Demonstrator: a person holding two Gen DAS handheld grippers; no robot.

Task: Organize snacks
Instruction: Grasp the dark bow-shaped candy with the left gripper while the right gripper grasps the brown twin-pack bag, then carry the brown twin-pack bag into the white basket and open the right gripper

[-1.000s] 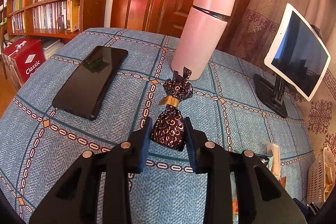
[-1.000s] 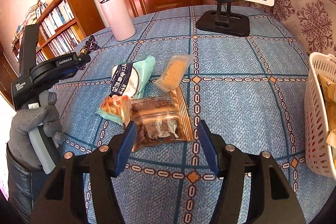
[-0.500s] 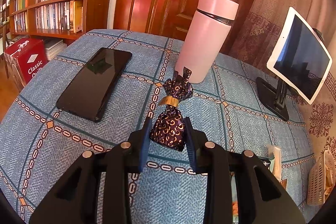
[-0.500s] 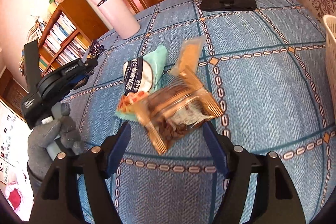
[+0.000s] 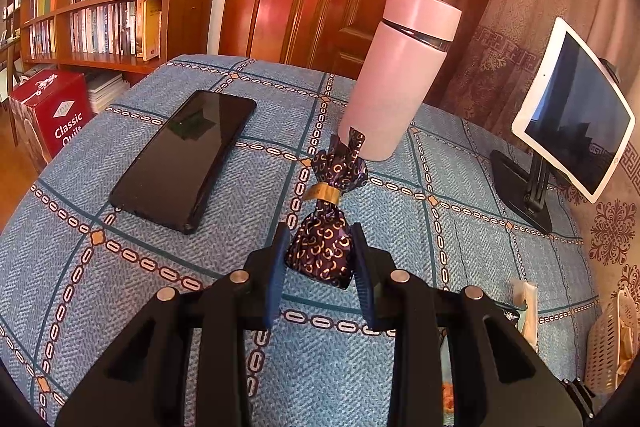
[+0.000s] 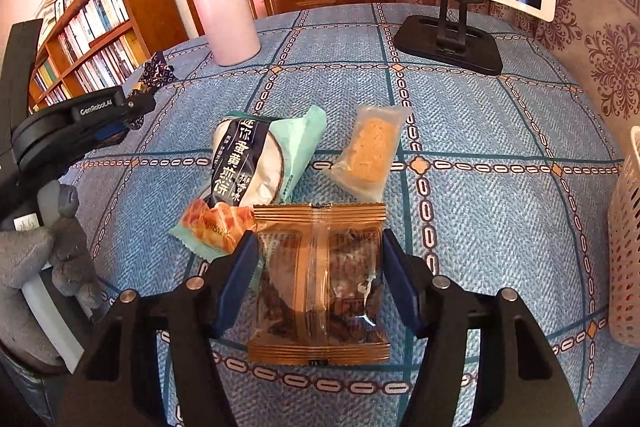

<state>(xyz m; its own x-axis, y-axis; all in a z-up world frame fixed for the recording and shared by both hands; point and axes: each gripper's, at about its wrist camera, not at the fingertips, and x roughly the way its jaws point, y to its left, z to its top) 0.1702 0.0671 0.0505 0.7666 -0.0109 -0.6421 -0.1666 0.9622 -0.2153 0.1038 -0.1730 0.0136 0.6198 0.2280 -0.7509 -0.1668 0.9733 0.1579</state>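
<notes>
My left gripper [image 5: 320,251] is shut on a dark purple, gold-printed candy [image 5: 326,247] with a twisted top, held just over the blue cloth; the candy [image 6: 154,73] also shows at the left of the right wrist view. My right gripper [image 6: 320,251] is closing on a brown snack packet [image 6: 320,279]. Its blue pads touch both side edges, and the packet covers the bar behind them. Beyond it lie a navy-and-mint packet [image 6: 256,159], an orange-printed packet [image 6: 216,225] and a clear-wrapped biscuit [image 6: 370,151].
A pink flask [image 5: 396,75] stands behind the candy and a black phone [image 5: 184,159] lies to its left. A tablet on a black stand [image 6: 448,39] is at the back. A pale perforated basket [image 6: 626,247] sits at the right edge. A grey-gloved hand [image 6: 24,267] holds the left gripper.
The brown packet lay on the cloth ahead of my right jaws; it tilted, and now sits between them. The right gripper shifted over the table. The left gripper and candy have not moved.
</notes>
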